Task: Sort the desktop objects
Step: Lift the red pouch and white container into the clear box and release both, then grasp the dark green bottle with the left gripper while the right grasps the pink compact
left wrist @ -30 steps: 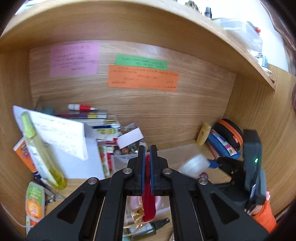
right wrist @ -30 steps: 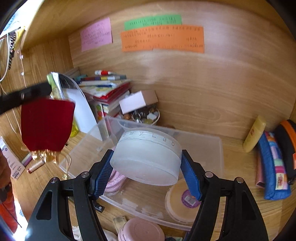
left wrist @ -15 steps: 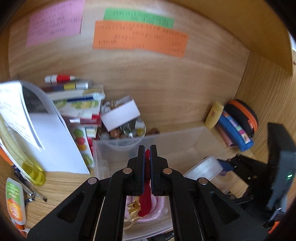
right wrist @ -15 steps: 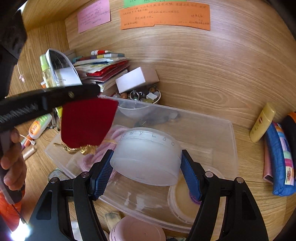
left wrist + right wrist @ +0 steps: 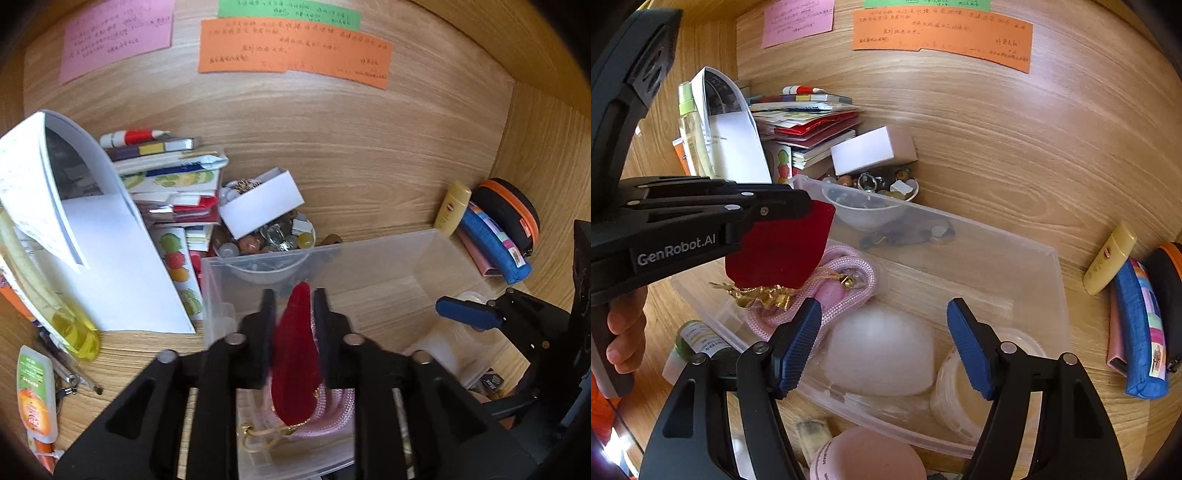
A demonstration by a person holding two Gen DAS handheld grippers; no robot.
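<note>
Right tool point(image 5: 884, 343) spread open above frosted jar point(image 5: 881, 352) in clear bin point(image 5: 1027, 266); left tool point(image 5: 798, 210) by red pouch point(image 5: 779, 251).

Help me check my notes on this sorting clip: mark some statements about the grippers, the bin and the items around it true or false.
1. The right gripper is clamped on the frosted jar. False: its jaws stand open and the blurred jar sits in the clear plastic bin.
2. The red pouch is over the bin, between the left gripper's fingers. True.
3. A pink cord lies inside the bin. True.
4. The yellow tube is in the bin. False: it leans at the back wall beside the blue case.
</note>
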